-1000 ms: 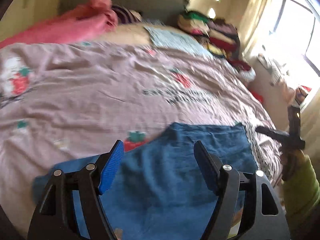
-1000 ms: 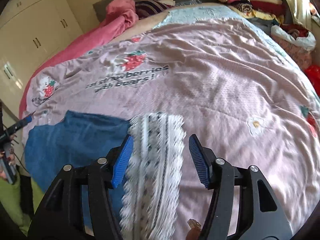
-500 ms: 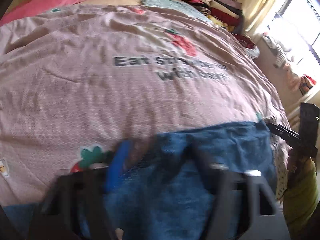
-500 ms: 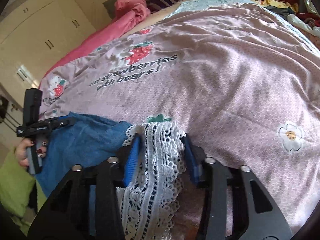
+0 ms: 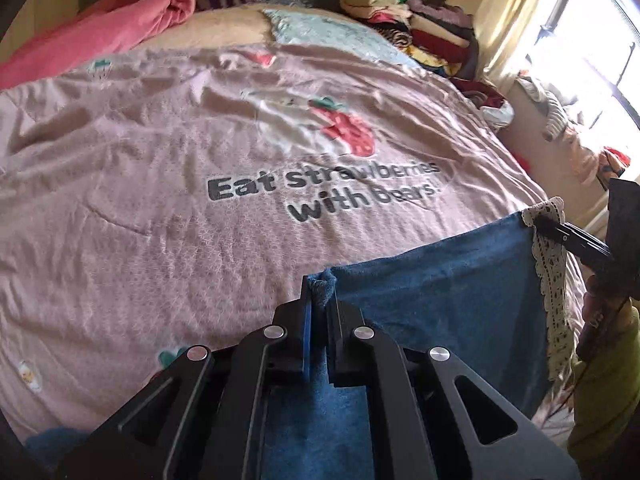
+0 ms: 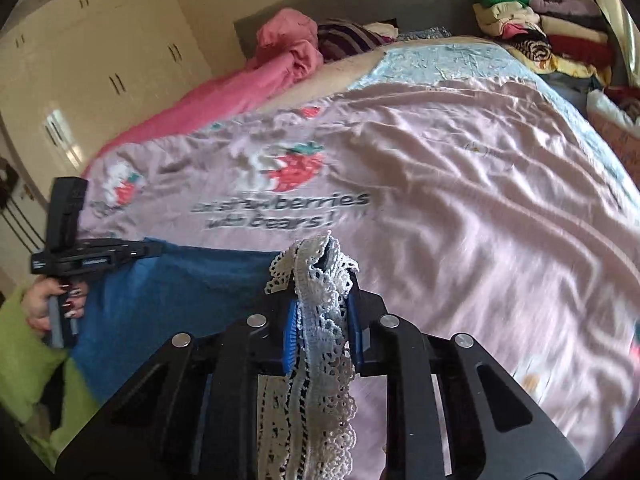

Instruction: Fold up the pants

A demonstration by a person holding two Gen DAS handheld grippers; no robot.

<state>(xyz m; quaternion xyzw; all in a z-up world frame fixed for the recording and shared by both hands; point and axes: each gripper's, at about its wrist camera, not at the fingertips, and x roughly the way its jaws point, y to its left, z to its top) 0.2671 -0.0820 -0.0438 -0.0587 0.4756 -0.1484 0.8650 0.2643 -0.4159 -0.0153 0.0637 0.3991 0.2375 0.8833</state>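
left wrist view: left gripper is clenched on the blue pants; right gripper is closing on their white lace hem.

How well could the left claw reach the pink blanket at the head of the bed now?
Probably not yet. The left claw is shut on an edge of the blue pants, and the pink blanket lies across the whole strawberry bedspread, so it must release first.
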